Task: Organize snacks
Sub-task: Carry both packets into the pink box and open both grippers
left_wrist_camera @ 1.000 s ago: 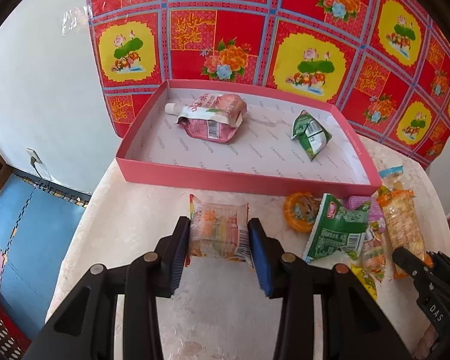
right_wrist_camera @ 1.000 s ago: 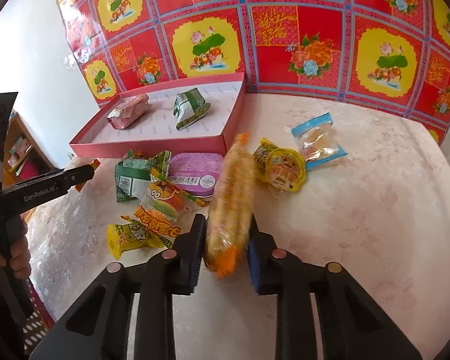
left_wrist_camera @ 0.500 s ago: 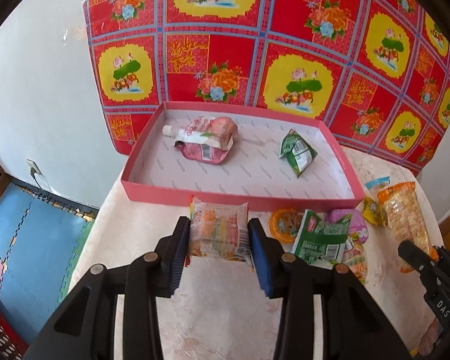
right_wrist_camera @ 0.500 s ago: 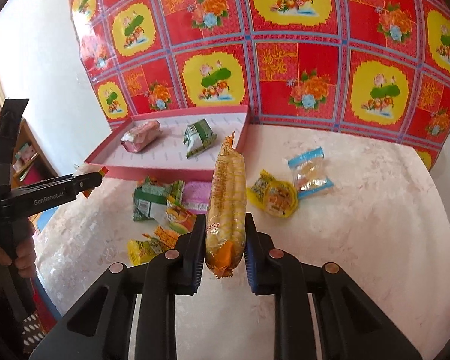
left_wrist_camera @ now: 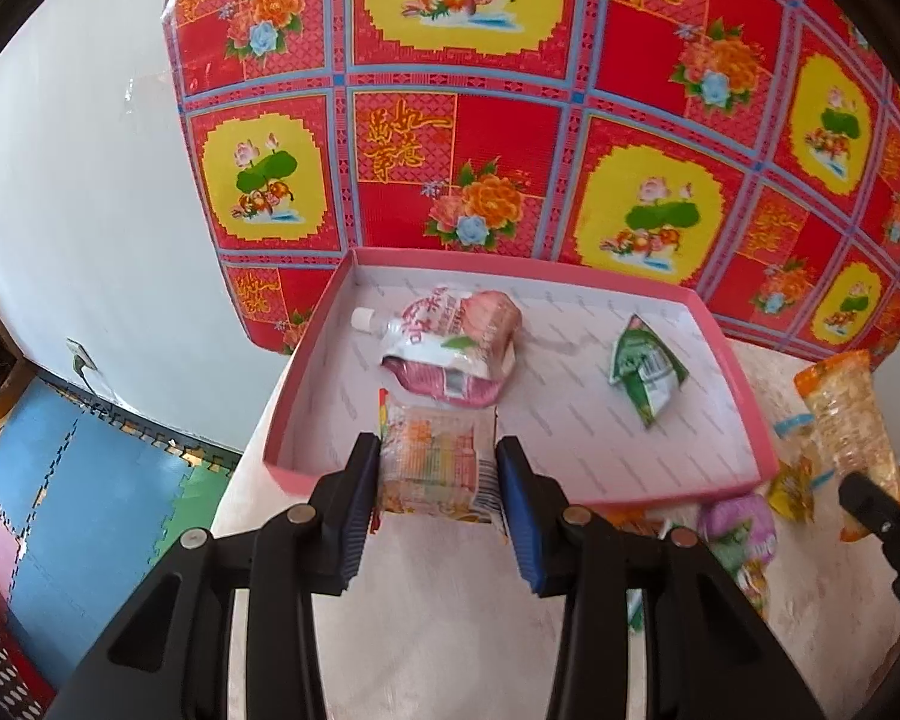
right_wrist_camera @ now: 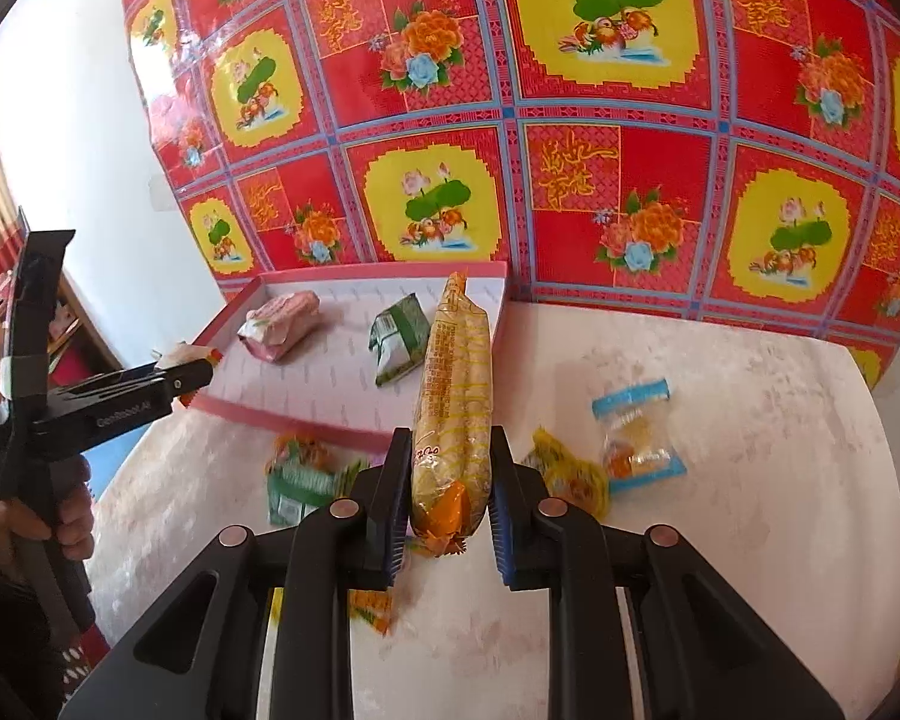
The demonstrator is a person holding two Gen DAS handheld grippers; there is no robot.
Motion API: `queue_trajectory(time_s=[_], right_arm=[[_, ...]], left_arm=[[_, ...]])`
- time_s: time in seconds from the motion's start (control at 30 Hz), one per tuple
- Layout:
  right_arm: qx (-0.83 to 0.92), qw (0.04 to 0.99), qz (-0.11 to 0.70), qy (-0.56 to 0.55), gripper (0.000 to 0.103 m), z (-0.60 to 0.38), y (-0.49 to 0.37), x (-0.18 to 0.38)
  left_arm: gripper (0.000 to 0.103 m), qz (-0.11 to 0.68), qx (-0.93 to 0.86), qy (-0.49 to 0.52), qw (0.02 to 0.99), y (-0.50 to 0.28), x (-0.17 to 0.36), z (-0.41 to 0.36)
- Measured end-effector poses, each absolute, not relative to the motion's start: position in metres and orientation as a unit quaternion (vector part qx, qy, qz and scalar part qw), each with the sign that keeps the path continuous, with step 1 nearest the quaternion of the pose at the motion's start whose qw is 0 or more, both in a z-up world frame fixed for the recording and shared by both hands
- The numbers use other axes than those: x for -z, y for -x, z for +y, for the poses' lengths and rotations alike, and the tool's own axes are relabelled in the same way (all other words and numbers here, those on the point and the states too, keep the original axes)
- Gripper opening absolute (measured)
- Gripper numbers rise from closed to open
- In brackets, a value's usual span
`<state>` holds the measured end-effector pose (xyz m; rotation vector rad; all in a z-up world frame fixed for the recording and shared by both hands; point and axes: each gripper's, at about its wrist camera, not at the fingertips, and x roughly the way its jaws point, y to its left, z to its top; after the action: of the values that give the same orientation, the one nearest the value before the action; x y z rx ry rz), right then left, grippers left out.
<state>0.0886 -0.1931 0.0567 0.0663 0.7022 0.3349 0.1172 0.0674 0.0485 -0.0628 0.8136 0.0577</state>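
- Now both packets are off the table and travelling: my left gripper (left_wrist_camera: 438, 480) has carried its clear multicoloured snack packet (left_wrist_camera: 435, 465) up to the near rim of the pink box (left_wrist_camera: 744, 384), jaws part-open, clamped on its sides.
- My right gripper (right_wrist_camera: 447, 495), nearly fully closed, pinches the long orange cracker pack (right_wrist_camera: 453, 408), now upright, the box at eleven o'clock.
- Inside sit the pink drink pouch (left_wrist_camera: 456, 348) and green packet (left_wrist_camera: 645, 369); I reckon two drops come next.
- Loose snacks, like the blue-ended candy bag (right_wrist_camera: 636, 435), wait at two o'clock.
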Motion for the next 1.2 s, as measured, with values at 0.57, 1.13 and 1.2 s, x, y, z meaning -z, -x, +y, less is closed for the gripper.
queue_trajectory(time_s=[0.57, 1.13, 1.2], right_arm=[[-0.166, 0.917, 0.362, -0.025, 0.024, -0.173, -0.137, -0.056], [-0.162, 0.911, 0.38, 0.0, 0.024, -0.143, -0.191, -0.046], [-0.16, 0.909, 0.384, 0.004, 0.024, -0.14, -0.199, -0.042]], left_arm=[[0.042, 0.421, -0.038, 0.033, 0.906, -0.165, -0.01, 0.08], [0.049, 0.423, -0.053, 0.012, 0.904, -0.175, -0.001, 0.076], [0.049, 0.424, -0.053, 0.012, 0.904, -0.176, -0.001, 0.076]])
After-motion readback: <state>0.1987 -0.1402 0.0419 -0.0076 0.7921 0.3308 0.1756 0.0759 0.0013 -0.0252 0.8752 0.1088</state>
